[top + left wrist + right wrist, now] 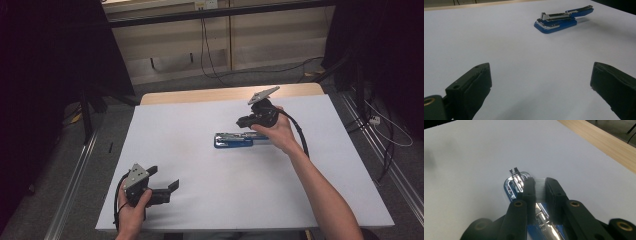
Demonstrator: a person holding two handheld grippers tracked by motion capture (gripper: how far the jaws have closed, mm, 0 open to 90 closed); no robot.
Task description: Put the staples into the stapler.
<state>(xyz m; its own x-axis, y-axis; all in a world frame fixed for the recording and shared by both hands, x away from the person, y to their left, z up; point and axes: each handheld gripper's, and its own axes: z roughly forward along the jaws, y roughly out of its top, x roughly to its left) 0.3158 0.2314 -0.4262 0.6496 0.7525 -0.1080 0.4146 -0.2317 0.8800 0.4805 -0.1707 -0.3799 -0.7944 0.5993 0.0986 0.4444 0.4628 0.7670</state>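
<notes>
A blue stapler [232, 140] lies near the middle of the white table, its top swung open and the chrome magazine [515, 178] bared. My right gripper [245, 121] hangs just above the stapler's far end, shut on a short silvery strip of staples [540, 188] held between its pads [530, 187]. In the right gripper view the strip sits over the open magazine; I cannot tell whether they touch. My left gripper [164, 177] rests at the near left of the table, open, with bare table between its jaws. In the left gripper view [540, 75] the stapler [555, 22] lies farther off.
The white tabletop [200, 200] has a wooden strip [200, 95] along its far edge. Cables [210, 55] run over the floor behind, and dark stands [90, 105] flank both sides of the table.
</notes>
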